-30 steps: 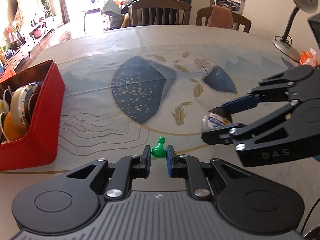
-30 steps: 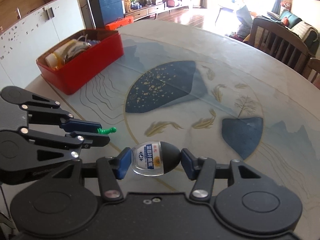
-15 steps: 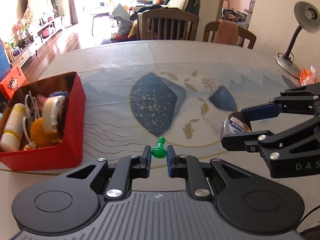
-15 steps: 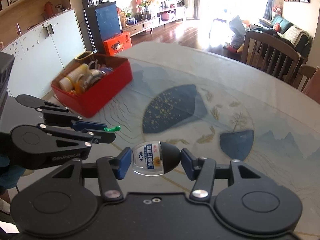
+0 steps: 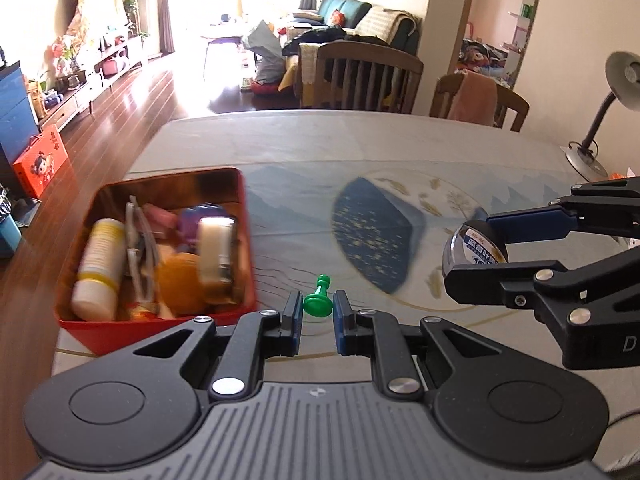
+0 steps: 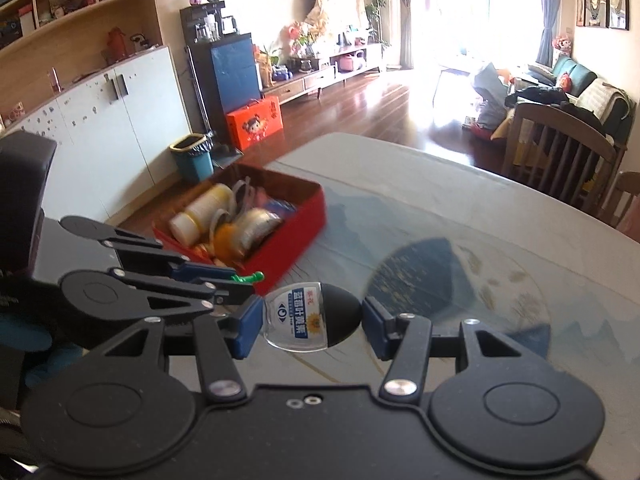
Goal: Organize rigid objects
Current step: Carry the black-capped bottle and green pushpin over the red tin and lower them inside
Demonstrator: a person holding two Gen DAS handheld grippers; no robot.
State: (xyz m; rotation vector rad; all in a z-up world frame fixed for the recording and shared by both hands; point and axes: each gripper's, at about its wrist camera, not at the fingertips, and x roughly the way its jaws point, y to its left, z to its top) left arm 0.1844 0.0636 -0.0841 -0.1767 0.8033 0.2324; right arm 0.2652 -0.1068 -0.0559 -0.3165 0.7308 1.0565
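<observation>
My left gripper [image 5: 317, 312] is shut on a small green pawn [image 5: 319, 300], held above the table just right of the red box [image 5: 244, 216]. The pawn's tip also shows in the right wrist view [image 6: 250, 278]. My right gripper [image 6: 312, 322] is shut on a small clear bottle with a black cap and a blue label [image 6: 310, 316]; it appears at the right of the left wrist view [image 5: 474, 246]. The red box [image 6: 304, 224] holds several items: a white bottle, tape rolls, an orange object.
The table [image 5: 360, 152] has a cloth with a blue fish pattern. Wooden chairs [image 5: 360, 76] stand at the far edge. A desk lamp [image 5: 600, 120] stands at the right. A blue bin [image 6: 192, 158] and an orange box [image 6: 254, 126] are on the floor beyond.
Both grippers have risen and swung left toward the red box, each still holding its object. The box now lies close below and left of the left gripper.
</observation>
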